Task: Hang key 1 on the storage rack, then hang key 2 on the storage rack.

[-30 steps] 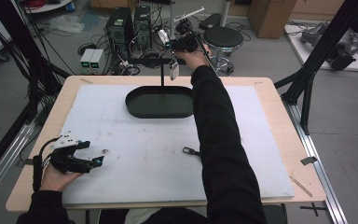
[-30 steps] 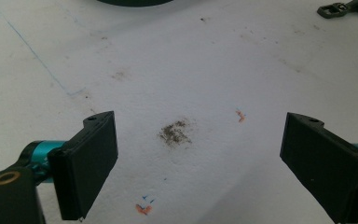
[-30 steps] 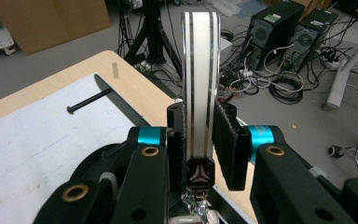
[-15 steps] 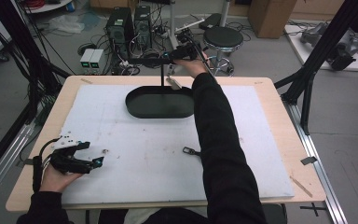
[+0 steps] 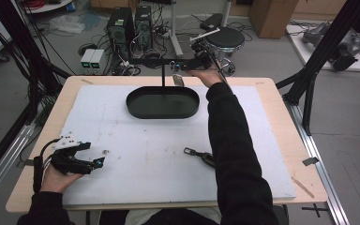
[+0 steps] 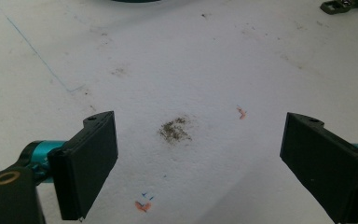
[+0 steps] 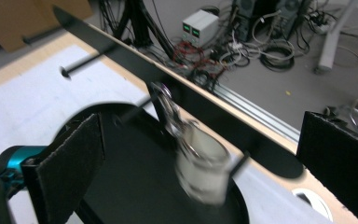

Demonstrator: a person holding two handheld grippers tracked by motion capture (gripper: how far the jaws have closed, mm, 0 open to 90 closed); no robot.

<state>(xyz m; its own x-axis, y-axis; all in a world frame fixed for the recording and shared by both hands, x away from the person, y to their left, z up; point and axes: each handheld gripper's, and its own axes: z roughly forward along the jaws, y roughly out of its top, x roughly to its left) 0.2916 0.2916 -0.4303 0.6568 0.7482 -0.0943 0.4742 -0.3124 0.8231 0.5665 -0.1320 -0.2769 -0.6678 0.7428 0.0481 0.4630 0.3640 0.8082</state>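
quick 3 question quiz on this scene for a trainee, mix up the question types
1. True or false: the right gripper is clamped shut on the hanging watch.
2. Where does the second watch lie? A) in the black oval tray B) on the white mat, beside the person's right sleeve C) between the left gripper's jaws
3. Fill in: the left gripper rests over the white mat with its jaws ____.

Key
1. False: its jaws stand wide apart and have just been opening, with the watch hanging from the stand's crossbar between them, untouched.
2. B
3. open, with only a stained patch of mat between them
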